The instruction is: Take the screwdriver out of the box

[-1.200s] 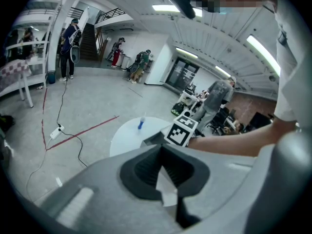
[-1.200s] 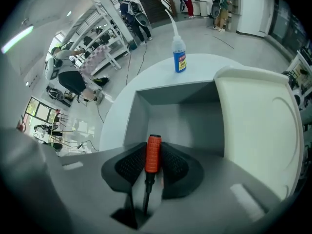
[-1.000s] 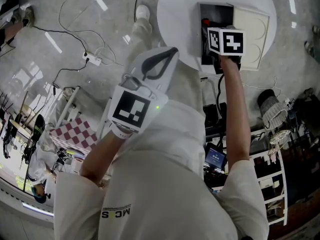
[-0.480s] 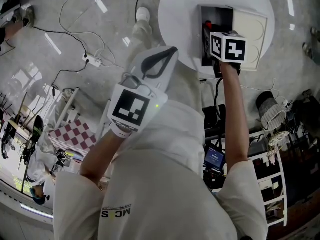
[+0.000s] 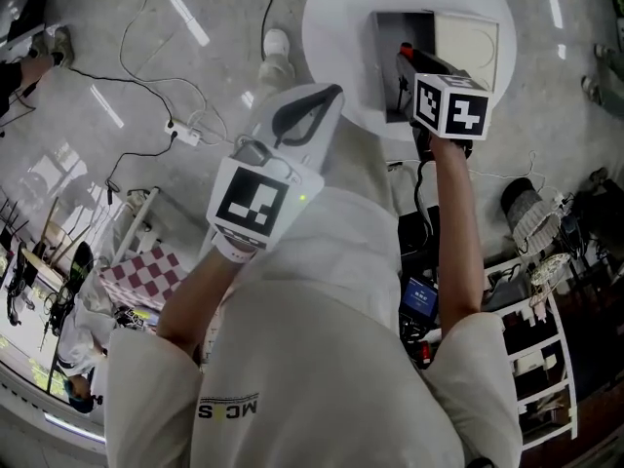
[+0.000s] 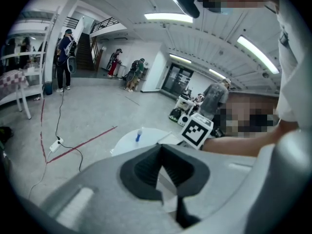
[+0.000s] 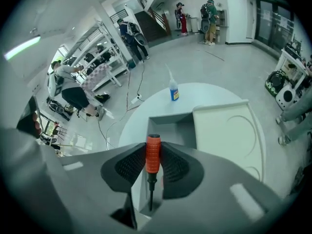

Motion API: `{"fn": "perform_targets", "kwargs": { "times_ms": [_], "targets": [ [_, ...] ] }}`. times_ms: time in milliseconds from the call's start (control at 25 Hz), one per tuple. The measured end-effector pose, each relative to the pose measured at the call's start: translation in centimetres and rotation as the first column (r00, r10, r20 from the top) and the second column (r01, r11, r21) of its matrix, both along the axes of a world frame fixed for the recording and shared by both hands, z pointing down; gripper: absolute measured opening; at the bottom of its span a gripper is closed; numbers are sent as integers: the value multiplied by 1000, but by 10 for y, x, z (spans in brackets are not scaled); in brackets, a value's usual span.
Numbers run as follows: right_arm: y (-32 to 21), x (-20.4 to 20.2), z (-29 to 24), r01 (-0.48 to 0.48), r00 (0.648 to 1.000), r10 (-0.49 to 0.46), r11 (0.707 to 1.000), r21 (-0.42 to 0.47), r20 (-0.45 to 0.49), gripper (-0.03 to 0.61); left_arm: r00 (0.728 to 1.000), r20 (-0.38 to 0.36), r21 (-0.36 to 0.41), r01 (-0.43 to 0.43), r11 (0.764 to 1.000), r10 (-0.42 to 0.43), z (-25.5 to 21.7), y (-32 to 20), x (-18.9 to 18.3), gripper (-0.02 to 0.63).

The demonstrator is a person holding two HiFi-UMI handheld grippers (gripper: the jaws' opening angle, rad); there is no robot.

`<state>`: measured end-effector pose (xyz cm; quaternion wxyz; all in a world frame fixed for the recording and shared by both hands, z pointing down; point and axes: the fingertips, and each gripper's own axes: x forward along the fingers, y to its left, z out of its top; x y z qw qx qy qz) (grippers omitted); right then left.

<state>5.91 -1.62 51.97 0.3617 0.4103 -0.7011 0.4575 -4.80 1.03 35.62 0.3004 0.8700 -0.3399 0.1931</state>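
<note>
The screwdriver (image 7: 153, 153) has a red ribbed handle and a thin black shaft. My right gripper (image 7: 153, 149) is shut on the handle, with the shaft hanging down over the open grey box (image 7: 168, 123). The box's cream lid (image 7: 229, 130) lies flat to its right. In the head view the right gripper (image 5: 409, 64) is above the box (image 5: 390, 27) on the white round table (image 5: 331, 27), and the screwdriver's (image 5: 406, 50) red end shows. My left gripper (image 5: 327, 100) is held off the table, shut and empty; its pads (image 6: 146, 167) meet at the tips.
A small blue bottle (image 7: 173, 91) stands on the table behind the box. Cables and a power strip (image 5: 183, 133) lie on the floor at left. White shelves (image 5: 541, 339) stand at right, and a checked table (image 5: 146, 266) at lower left. People stand far off.
My right gripper has lifted out of the box with the screwdriver, whose red handle now shows above the box. The left gripper has risen a little.
</note>
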Motion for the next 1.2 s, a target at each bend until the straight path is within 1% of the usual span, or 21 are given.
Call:
{"fn": "perform_targets", "kwargs": {
  "times_ms": [200, 400, 680, 880, 1040, 1120, 1200],
  "targets": [
    [8, 10, -44, -28, 999, 26, 997, 66, 32, 95, 1000, 3, 49, -31, 998, 31, -24, 4, 5, 2],
    [21, 16, -89, -39, 998, 32, 990, 135, 51, 95, 999, 2, 92, -48, 995, 48, -49, 13, 6, 2],
    [37, 20, -163, -74, 994, 50, 963, 258, 97, 95, 997, 0, 169, -81, 982, 82, -92, 25, 8, 2],
    [62, 20, -220, -101, 990, 57, 931, 351, 132, 95, 997, -13, 194, -74, 978, 78, -122, 47, 6, 2],
    [91, 21, -260, -119, 984, 47, 891, 439, 171, 95, 997, -32, 234, -66, 970, 76, -150, 64, 8, 2],
    [102, 24, -270, -138, 978, 44, 869, 476, 204, 95, 996, -33, 259, -71, 963, 83, -159, 66, 9, 2],
    [113, 38, -274, -169, 972, 60, 849, 500, 228, 95, 995, -30, 281, -83, 956, 96, -162, 70, 17, 2]
  ]
}}
